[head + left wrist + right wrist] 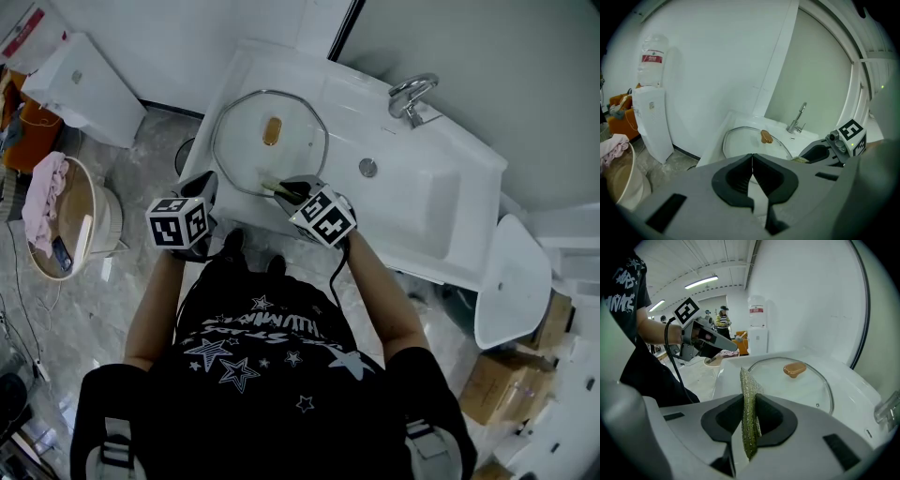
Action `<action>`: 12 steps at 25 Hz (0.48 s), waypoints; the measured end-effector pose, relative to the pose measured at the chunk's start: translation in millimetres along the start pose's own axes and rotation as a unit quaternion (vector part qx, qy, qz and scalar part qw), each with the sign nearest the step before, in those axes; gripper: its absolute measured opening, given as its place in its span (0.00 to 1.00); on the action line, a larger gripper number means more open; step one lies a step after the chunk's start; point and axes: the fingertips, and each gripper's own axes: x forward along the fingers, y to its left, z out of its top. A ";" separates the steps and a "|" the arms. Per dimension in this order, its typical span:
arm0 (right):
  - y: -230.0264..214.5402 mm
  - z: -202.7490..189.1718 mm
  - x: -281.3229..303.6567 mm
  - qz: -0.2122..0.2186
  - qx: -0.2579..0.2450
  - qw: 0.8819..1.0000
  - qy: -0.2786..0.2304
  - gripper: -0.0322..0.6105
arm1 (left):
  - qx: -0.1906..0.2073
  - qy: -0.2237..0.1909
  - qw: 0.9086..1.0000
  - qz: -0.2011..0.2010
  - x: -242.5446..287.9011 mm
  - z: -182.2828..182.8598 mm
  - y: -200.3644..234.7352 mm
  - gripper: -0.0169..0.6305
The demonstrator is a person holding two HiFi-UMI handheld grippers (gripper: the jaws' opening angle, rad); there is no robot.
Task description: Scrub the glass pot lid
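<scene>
The glass pot lid [270, 142] [754, 140] [787, 383] lies flat on the white counter left of the sink, its orange-brown knob [272, 130] [794, 369] up. My right gripper [281, 187] [749, 416] is shut on a thin green-gold scrubbing pad [749, 413] [272, 186], held on edge just over the lid's near rim. My left gripper [204, 187] [752, 176] is shut with nothing between its jaws, hanging at the counter's near-left edge beside the lid.
A white sink basin [412, 202] with a chrome faucet [411, 97] and drain [368, 168] lies right of the lid. A water dispenser [80, 84] [649, 117], a wooden tub with pink cloth [56, 211] and boxes [511, 370] stand around.
</scene>
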 end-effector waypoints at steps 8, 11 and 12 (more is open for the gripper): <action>-5.7 4.2 -7.4 -0.011 0.004 1.000 -0.017 0.16 | -0.017 -0.003 1.000 0.019 -12.0 -14.0 0.3 0.04; -17.2 8.0 -14.5 -0.019 0.026 0.999 -0.029 0.16 | -0.016 -0.002 1.000 0.018 -6.3 -10.7 1.5 0.04; -22.5 9.6 -16.7 -0.022 0.029 0.999 -0.031 0.16 | -0.015 -0.003 1.000 0.018 -3.7 -7.9 2.4 0.04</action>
